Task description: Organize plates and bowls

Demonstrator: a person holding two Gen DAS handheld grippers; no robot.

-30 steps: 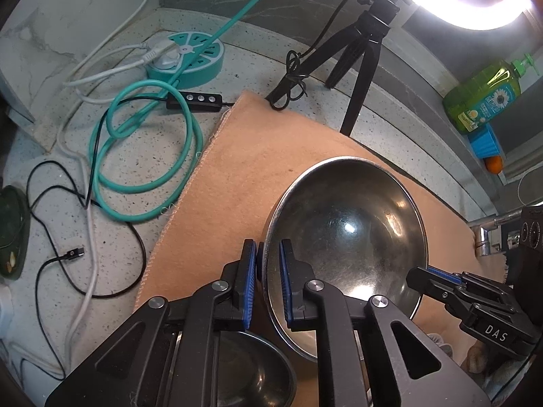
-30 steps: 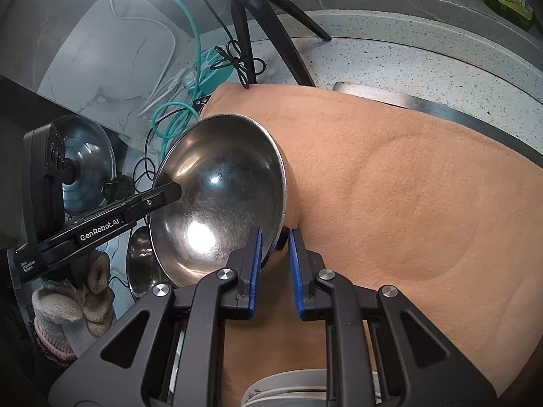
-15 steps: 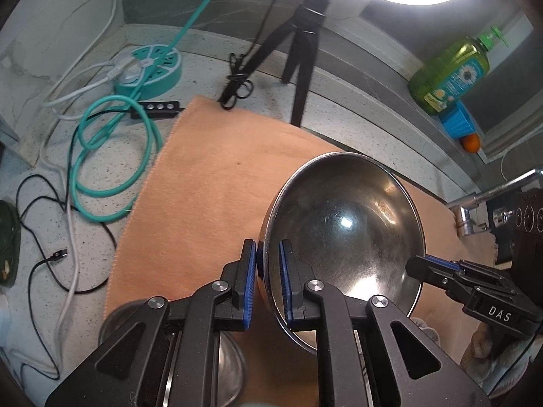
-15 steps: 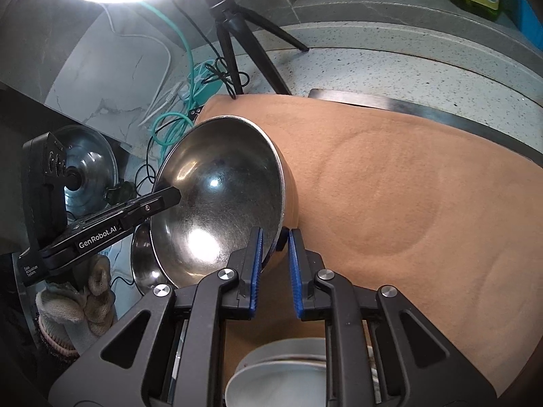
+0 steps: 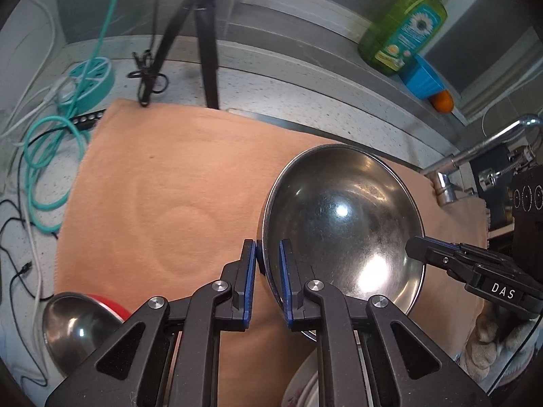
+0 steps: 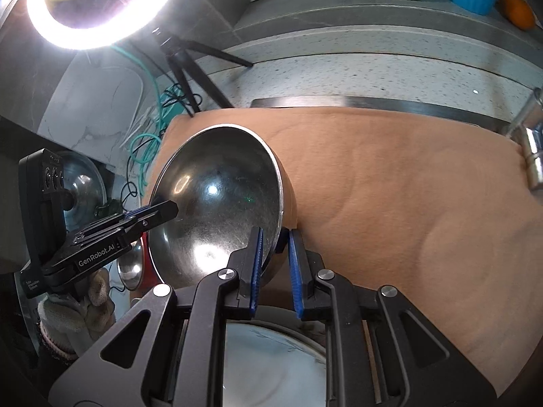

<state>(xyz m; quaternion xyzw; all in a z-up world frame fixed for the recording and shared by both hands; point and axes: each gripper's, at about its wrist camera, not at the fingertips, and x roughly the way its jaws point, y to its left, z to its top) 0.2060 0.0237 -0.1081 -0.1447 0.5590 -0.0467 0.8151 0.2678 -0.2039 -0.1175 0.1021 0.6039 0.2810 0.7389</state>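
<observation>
A large steel bowl (image 5: pixel 342 227) is held tilted above the orange cloth (image 5: pixel 176 183) by both grippers. My left gripper (image 5: pixel 266 264) is shut on its near-left rim. My right gripper (image 6: pixel 275 257) is shut on the opposite rim; the bowl also shows in the right wrist view (image 6: pixel 217 203). A smaller steel bowl (image 5: pixel 78 329) sits on a red plate (image 5: pixel 115 305) at the lower left. White plates (image 6: pixel 271 363) lie stacked beneath the right gripper.
A black tripod (image 5: pixel 197 34) and teal cables (image 5: pixel 47 156) stand at the cloth's far left. A ring light (image 6: pixel 95 6) glares above. A green soap bottle (image 5: pixel 404 27), blue cup (image 5: pixel 422 78) and faucet (image 5: pixel 475 156) are at the back right.
Both grippers have carried the large bowl to the right across the cloth, away from the cables. The small bowl on the red plate and the white plates have come into view below.
</observation>
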